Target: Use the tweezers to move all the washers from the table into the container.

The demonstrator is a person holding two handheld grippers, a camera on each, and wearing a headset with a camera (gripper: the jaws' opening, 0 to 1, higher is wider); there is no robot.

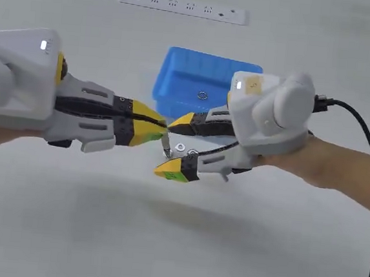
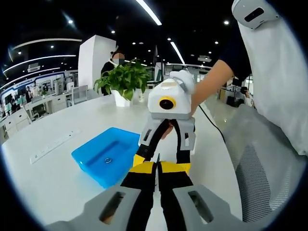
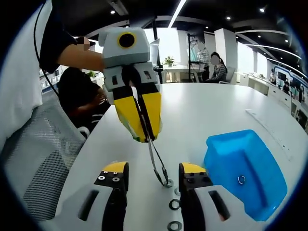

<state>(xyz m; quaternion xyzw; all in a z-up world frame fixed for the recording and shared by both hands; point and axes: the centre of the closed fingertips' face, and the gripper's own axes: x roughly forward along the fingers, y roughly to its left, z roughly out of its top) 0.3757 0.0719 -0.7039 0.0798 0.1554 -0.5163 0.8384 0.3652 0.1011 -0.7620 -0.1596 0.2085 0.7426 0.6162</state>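
Note:
My left gripper (image 1: 159,124) comes in from the left, shut on thin metal tweezers (image 3: 156,163). Their tips rest at a washer (image 3: 168,183) on the white table; whether they pinch it I cannot tell. My right gripper (image 1: 174,145) faces the left one, open, with the tweezer tips and two washers (image 1: 181,148) between its yellow-tipped jaws. More washers (image 3: 174,204) lie near the right gripper (image 3: 154,171). The blue container (image 1: 203,82) stands just behind the grippers with one washer (image 1: 203,95) inside. In the left gripper view the left gripper (image 2: 157,166) points at the right one.
A white power strip (image 1: 183,6) lies at the far edge of the table. A potted plant (image 2: 122,79) stands farther off. A mesh chair (image 3: 43,159) is beside the table. People sit and stand in the background.

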